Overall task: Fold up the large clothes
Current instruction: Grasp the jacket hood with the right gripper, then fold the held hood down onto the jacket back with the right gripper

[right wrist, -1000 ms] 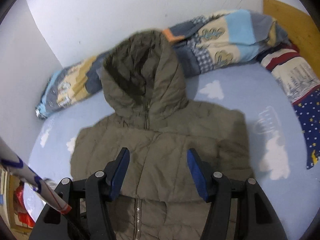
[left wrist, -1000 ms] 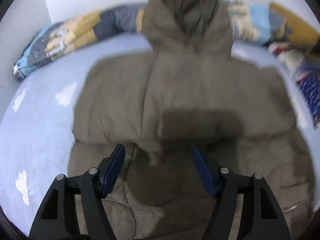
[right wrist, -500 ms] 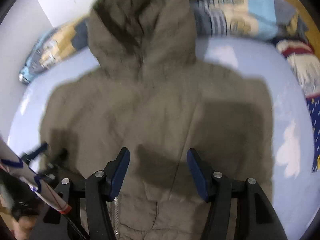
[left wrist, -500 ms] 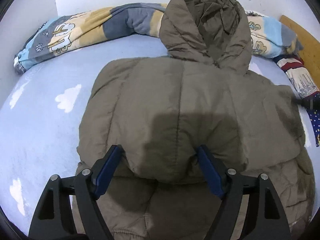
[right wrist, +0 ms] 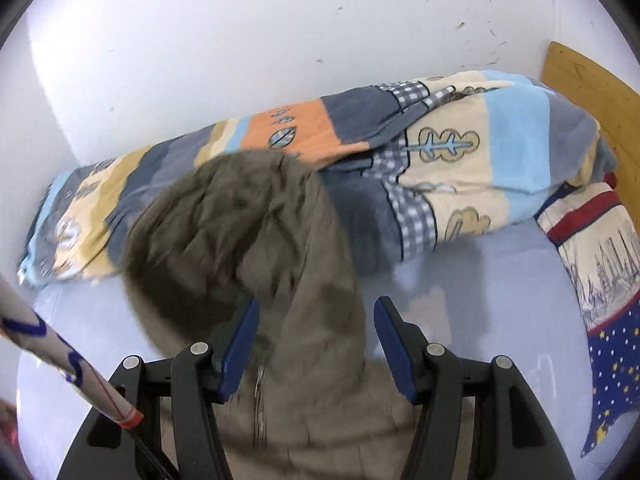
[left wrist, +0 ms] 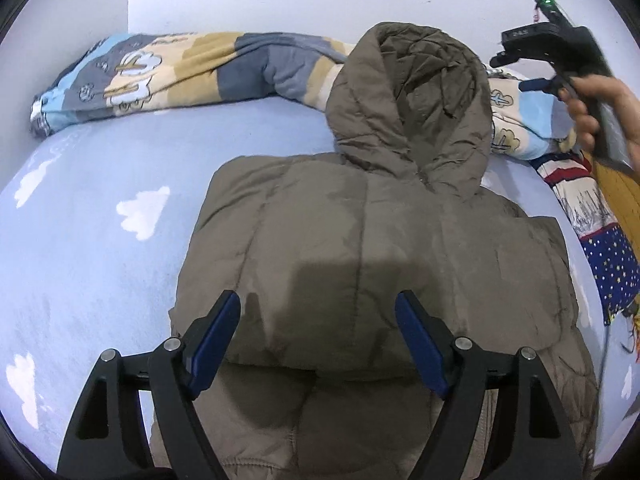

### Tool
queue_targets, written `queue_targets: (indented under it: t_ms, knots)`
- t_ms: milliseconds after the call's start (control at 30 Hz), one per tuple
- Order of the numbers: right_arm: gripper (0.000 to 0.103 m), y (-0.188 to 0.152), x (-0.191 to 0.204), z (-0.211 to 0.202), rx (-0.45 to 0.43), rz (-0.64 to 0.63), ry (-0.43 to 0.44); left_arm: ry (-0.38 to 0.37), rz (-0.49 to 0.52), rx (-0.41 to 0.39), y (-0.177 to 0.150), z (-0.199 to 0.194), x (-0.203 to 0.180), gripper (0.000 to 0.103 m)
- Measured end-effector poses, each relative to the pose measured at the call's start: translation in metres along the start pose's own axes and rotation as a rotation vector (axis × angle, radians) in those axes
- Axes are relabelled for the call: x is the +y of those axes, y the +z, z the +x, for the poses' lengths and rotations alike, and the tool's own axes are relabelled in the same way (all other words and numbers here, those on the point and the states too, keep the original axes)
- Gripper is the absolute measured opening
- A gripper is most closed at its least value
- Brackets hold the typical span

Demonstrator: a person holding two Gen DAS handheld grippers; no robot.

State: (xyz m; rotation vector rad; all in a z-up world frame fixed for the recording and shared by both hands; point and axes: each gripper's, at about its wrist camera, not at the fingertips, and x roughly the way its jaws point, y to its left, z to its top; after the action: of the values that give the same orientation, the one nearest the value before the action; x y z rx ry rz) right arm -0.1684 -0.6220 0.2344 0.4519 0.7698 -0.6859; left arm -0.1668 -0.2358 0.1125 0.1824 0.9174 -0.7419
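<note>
Left wrist view is showing the jacket [left wrist: 360, 248], a puffy olive-brown quilted coat, lying flat on the bed sheet [left wrist: 100, 248] with its sleeves folded in across the body and its rounded hood [left wrist: 412, 104] propped up against the rolled blanket [left wrist: 180, 72]. Stitched seams are dividing the padded fabric into soft panels, and a zipper is running down the front below the hood in the right wrist view. The left gripper [left wrist: 318, 344] is hovering over the lower folded edge, its blue-padded black fingers spread wide with nothing clamped. The right gripper [right wrist: 316, 344] is hanging over the hood's base, fingers moderately wide and gripping nothing. The sheet is pale blue with white cloud shapes; the blanket is patchwork in blue, tan, grey and orange. A starry navy cloth [right wrist: 612, 376] is lying at the right, beside a wooden headboard [right wrist: 588, 80].
</note>
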Motion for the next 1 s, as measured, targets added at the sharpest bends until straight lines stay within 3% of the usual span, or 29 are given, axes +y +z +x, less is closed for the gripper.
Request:
queue_targets:
  t_ms: [300, 333, 367, 400, 467, 733, 1000]
  knots:
    - [0.063, 0.045, 0.004, 0.069, -0.03, -0.034, -0.121, 0.003, -0.015, 0.017, -0.001, 0.008, 0.005, 0.079]
    - [0.056, 0.045, 0.002, 0.076, -0.03, -0.027, -0.128, 0.004, -0.011, 0.019, -0.002, 0.01, 0.004, 0.079]
    - [0.03, 0.043, 0.001, 0.08, -0.024, -0.027, -0.11, 0.007, -0.003, 0.024, -0.003, 0.011, 0.003, 0.079]
    - [0.014, 0.041, 0.002, 0.086, 0.0, -0.038, -0.1, 0.009, 0.004, 0.03, -0.004, 0.012, 0.002, 0.079]
    - [0.011, 0.034, 0.004, 0.086, -0.015, -0.062, -0.126, 0.017, 0.005, 0.031, -0.004, 0.013, 0.001, 0.079]
    - [0.008, -0.002, -0.008, 0.012, -0.135, -0.062, -0.048, 0.012, 0.019, 0.005, -0.001, -0.001, -0.004, 0.079]
    - [0.007, -0.076, -0.01, -0.099, -0.21, -0.103, 0.07, 0.007, 0.012, -0.052, 0.008, -0.027, -0.006, 0.079]
